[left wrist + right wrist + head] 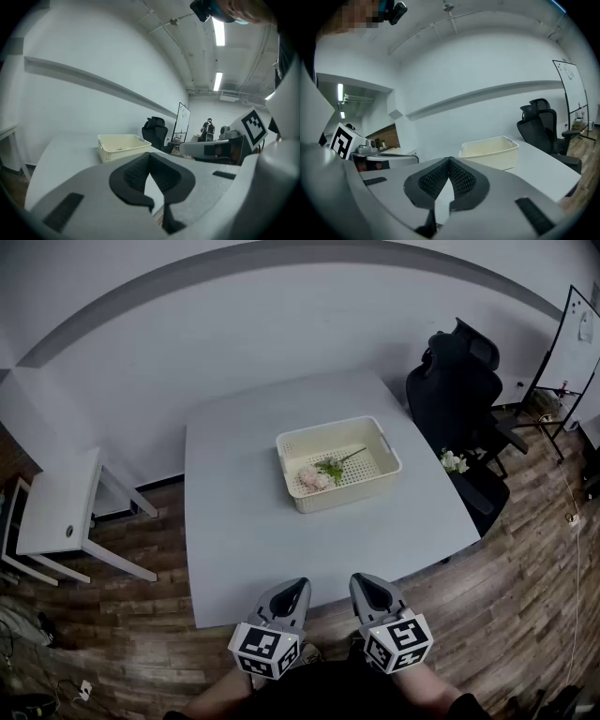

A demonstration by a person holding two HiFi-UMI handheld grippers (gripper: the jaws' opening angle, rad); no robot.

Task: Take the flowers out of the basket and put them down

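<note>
A cream slatted basket (386, 463) stands near the middle of the pale grey table (234, 531). Inside it lies a pink flower (312, 478) with a green stem. Both grippers hover side by side over the table's near edge, well short of the basket. My left gripper (298, 585) is shut with nothing in it, and so is my right gripper (361, 580). In the left gripper view the basket (123, 144) sits ahead beyond the shut gripper (150, 155). The right gripper view shows the basket (490, 152) ahead and slightly right of the shut gripper (450, 161).
A black office chair (459, 390) stands at the table's right side, with white flowers (454, 462) on its seat. A small white side table (61, 502) is to the left. A whiteboard (574, 348) stands far right. A person (208, 127) stands far off.
</note>
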